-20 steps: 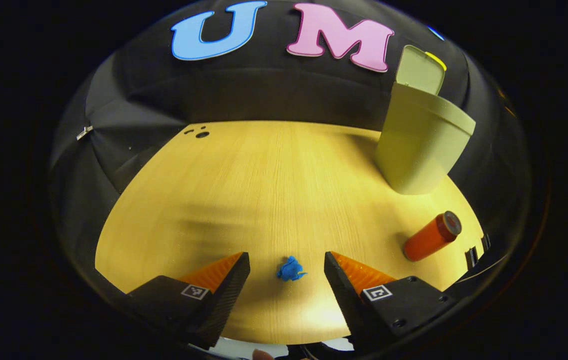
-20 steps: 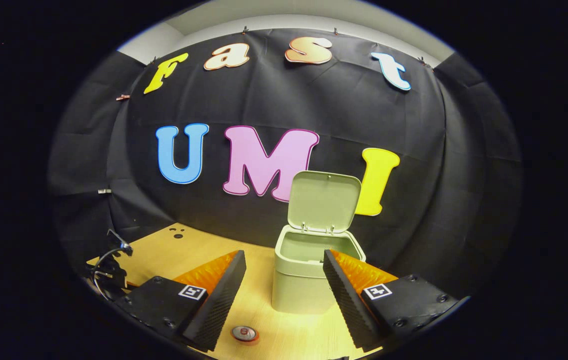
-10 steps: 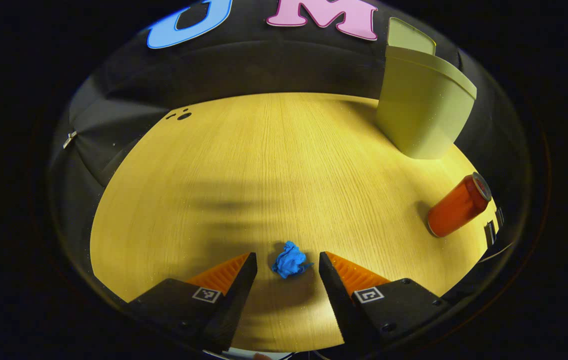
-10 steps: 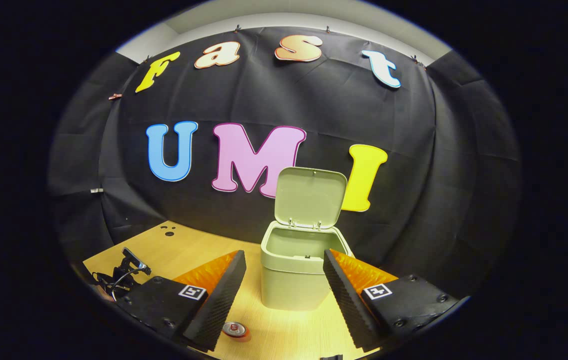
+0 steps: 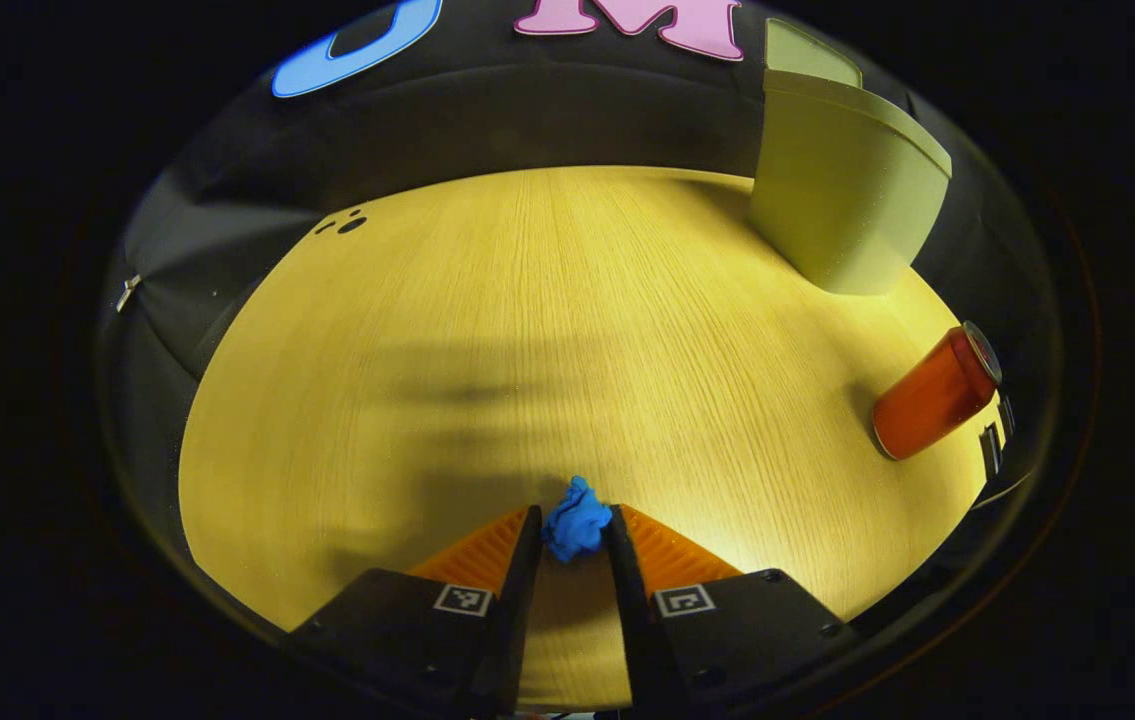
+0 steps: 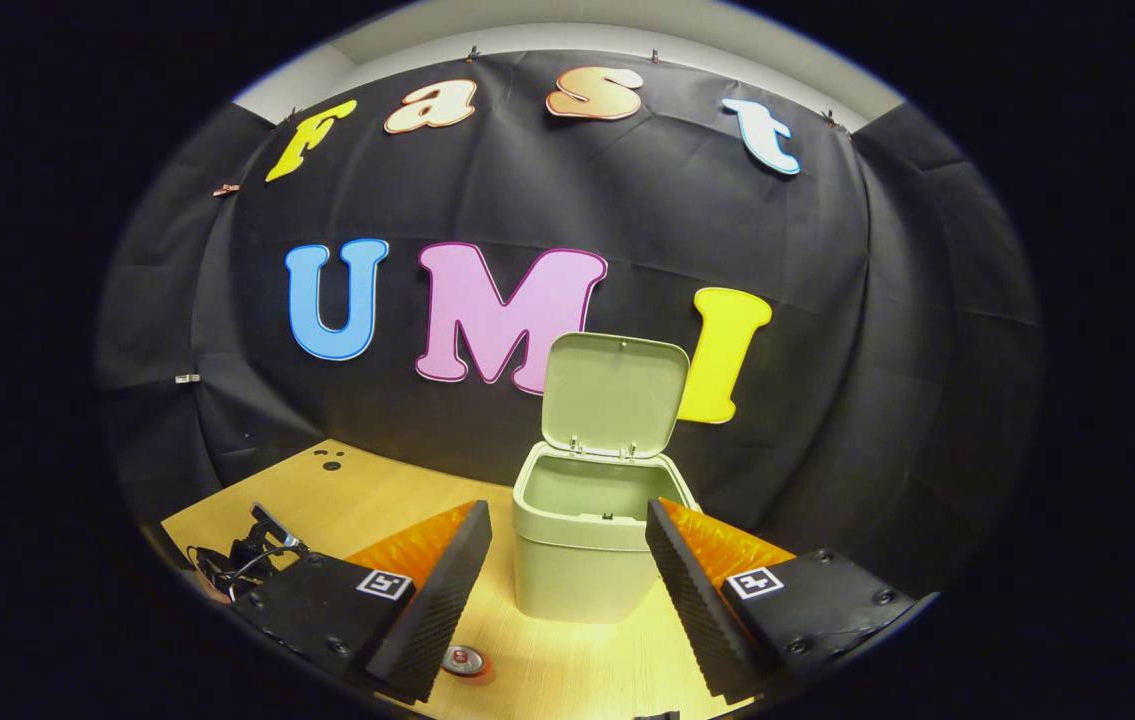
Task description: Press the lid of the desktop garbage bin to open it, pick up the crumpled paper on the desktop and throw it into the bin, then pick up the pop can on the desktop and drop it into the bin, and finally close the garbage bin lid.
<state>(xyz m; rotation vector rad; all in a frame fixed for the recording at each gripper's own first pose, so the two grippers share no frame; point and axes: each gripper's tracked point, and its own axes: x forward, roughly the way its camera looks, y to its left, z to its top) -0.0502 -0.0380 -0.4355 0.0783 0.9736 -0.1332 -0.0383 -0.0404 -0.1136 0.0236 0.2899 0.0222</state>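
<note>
In the left gripper view a blue crumpled paper [image 5: 575, 522] lies on the wooden desktop [image 5: 527, 330], and my left gripper [image 5: 570, 525] is shut on it, both fingers pressing its sides. The pale green bin [image 5: 842, 190] stands at the far right with its lid up, and the red pop can [image 5: 935, 392] lies on its side to the right. In the right gripper view the bin [image 6: 592, 530] stands ahead with its lid [image 6: 615, 395] upright. My right gripper [image 6: 567, 565] hangs open in front of it, holding nothing. The can's top [image 6: 464, 661] peeks out below the fingers.
Small dark holes [image 5: 345, 224] mark the desktop's far left corner. In the right gripper view the other gripper with its cable [image 6: 245, 560] sits low at the left. Black cloth walls the booth behind the bin.
My left gripper dropped toward the paper and shut its fingers onto it. The right gripper drifted slightly, so the bin shifted a little left in its view.
</note>
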